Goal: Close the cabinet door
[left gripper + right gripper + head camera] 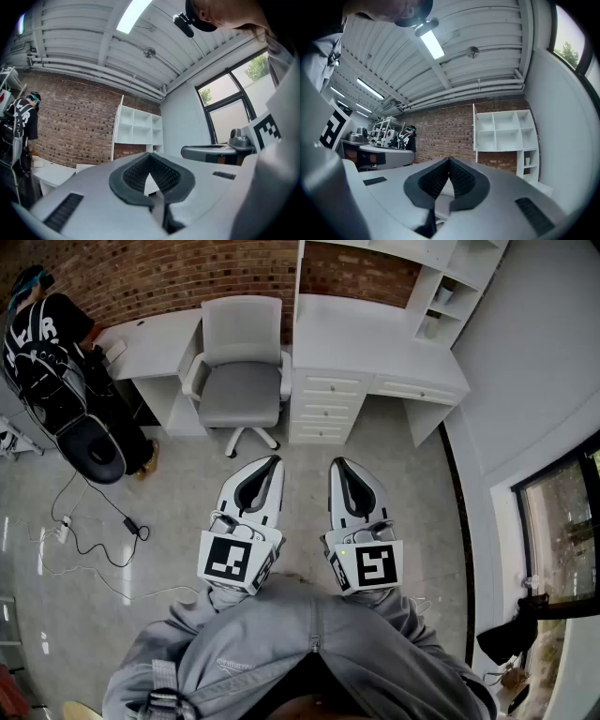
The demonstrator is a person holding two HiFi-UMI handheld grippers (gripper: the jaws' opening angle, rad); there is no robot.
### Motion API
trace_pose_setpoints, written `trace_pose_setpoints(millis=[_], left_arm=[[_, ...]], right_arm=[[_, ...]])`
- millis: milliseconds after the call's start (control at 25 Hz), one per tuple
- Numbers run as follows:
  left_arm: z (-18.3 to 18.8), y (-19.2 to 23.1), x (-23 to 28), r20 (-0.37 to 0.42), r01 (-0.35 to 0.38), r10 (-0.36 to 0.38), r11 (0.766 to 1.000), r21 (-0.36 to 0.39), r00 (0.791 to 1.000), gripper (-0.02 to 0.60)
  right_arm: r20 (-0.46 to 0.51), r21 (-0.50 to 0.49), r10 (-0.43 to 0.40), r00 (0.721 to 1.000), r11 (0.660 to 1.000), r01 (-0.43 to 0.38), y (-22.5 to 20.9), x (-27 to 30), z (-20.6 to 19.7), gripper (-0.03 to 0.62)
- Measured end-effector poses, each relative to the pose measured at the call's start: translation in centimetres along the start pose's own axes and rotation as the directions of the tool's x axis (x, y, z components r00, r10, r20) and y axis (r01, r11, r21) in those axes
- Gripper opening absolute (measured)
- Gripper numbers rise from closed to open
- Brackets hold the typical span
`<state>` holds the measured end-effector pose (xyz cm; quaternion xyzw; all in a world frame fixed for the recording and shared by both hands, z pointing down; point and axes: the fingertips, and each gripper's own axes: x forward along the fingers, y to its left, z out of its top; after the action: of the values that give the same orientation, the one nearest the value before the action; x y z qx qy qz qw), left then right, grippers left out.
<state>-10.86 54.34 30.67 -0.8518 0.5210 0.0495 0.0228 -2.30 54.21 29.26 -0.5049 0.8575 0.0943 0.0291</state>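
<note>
A white shelf cabinet (441, 277) stands on the white desk (375, 338) against the brick wall. Its thin white door (299, 263) stands out from its left side, edge-on; the same door (474, 133) shows beside the open shelf compartments (506, 131) in the right gripper view and the door (122, 122) in the left gripper view. My left gripper (274, 461) and right gripper (337, 463) are held side by side at waist height, pointing toward the desk and well short of it. Both are shut with nothing between the pads: left gripper (150, 155), right gripper (449, 159).
A grey office chair (240, 371) stands at the desk gap, left of a drawer stack (323, 409). A person in black (47, 334) stands at the far left by a black stool (94, 451). Cables (94, 540) trail on the floor. A window (562, 531) lines the right wall.
</note>
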Motion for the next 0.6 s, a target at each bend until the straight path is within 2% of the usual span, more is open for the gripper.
trace_pose_setpoints(millis=[440,600], left_arm=[[-0.1,2.9,1.2,0.01,0.041,-0.041,0.999,-0.011,0.999,0.006],[-0.5,3.9,1.8,0.005,0.074,-0.074,0.997,-0.017,0.997,0.006]], right_arm=[[0.0,0.02,0.004,1.0,1.0,-0.004,1.4,3.3,-0.4,0.026],[0.006,0.037,-0.023,1.0,0.999,0.023,1.4,4.4,-0.6,0.026]])
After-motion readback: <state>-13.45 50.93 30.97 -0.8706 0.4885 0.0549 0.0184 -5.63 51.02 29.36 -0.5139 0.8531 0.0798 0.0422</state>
